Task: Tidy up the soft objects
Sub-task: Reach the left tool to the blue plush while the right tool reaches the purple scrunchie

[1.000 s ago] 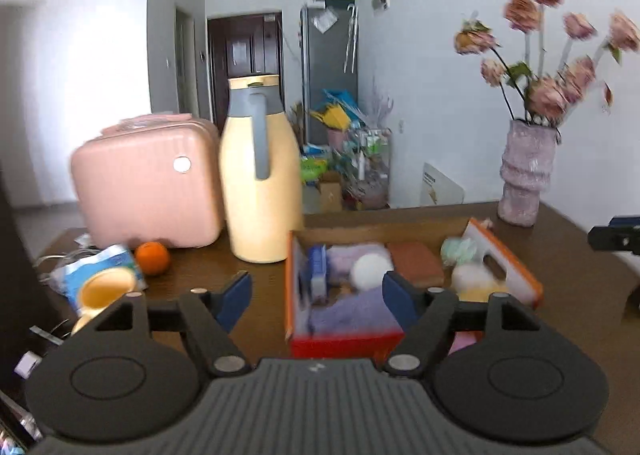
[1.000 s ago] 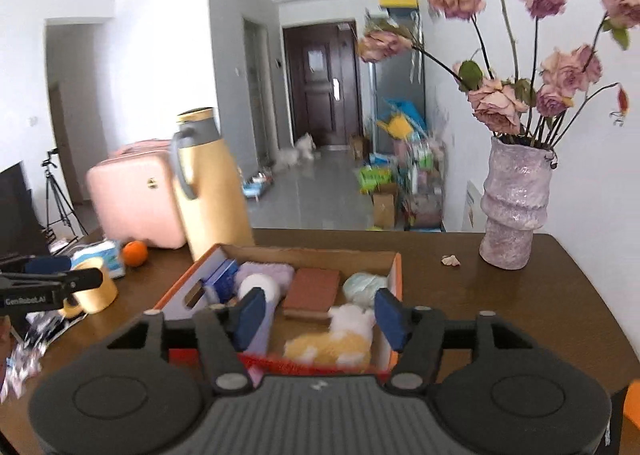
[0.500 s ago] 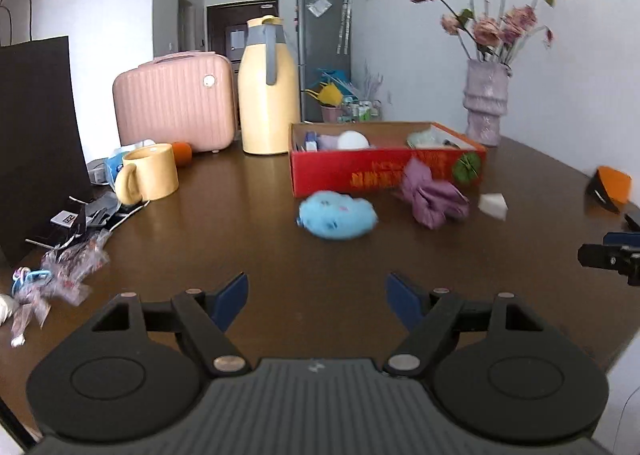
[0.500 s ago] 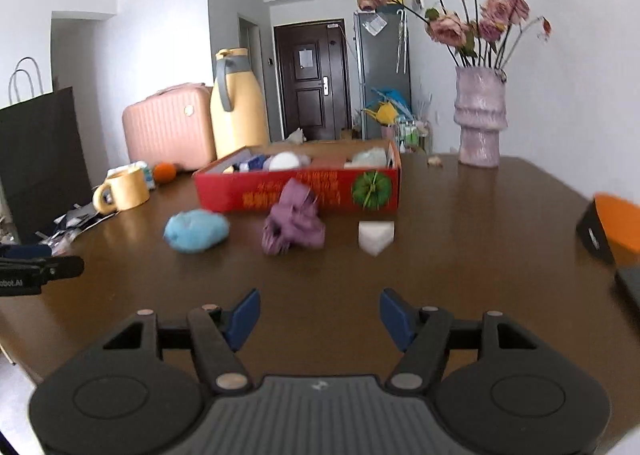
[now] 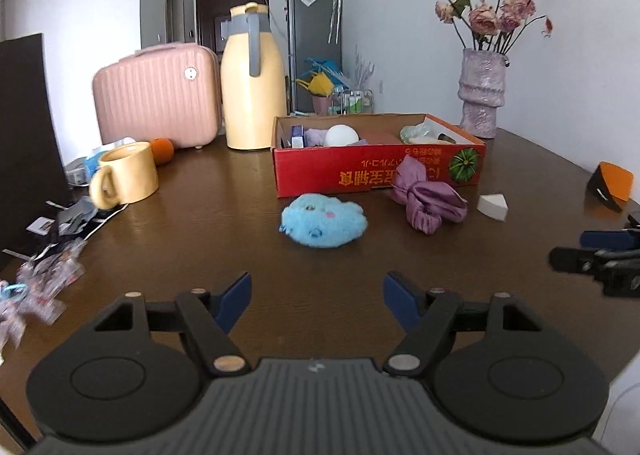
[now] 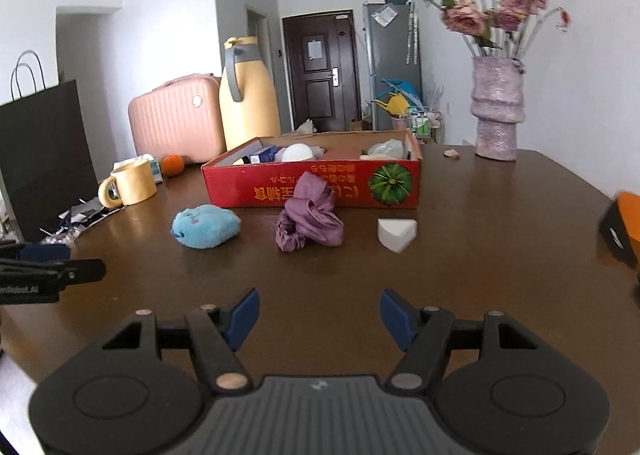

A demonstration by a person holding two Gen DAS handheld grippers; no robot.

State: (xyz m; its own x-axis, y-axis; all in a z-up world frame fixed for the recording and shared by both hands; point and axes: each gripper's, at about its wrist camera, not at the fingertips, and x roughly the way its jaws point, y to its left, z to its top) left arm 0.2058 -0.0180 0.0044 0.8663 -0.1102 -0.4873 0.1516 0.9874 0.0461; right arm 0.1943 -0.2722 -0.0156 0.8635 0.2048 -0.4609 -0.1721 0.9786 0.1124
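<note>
A blue plush toy (image 5: 323, 225) (image 6: 205, 226), a purple scrunched cloth (image 5: 426, 199) (image 6: 309, 218) and a white wedge sponge (image 5: 493, 207) (image 6: 397, 233) lie on the dark wooden table in front of a red cardboard box (image 5: 360, 175) (image 6: 340, 187). The box holds several soft items, among them a white ball (image 5: 341, 134). My left gripper (image 5: 316, 297) is open and empty, low over the table, short of the blue plush. My right gripper (image 6: 319, 309) is open and empty, short of the cloth and sponge.
A yellow mug (image 5: 128, 177), an orange fruit (image 5: 162, 150), a pink case (image 5: 158, 93) and a yellow thermos (image 5: 252, 83) stand at the left back. A vase of dried roses (image 5: 482, 93) stands back right. An orange-black object (image 5: 610, 185) lies at the right edge. Wrappers (image 5: 44, 275) litter the left.
Both grippers have pulled back from above the box to low over the table's near side, then edged forward slightly. The plush, cloth and sponge now show in front of the box. Both stay open.
</note>
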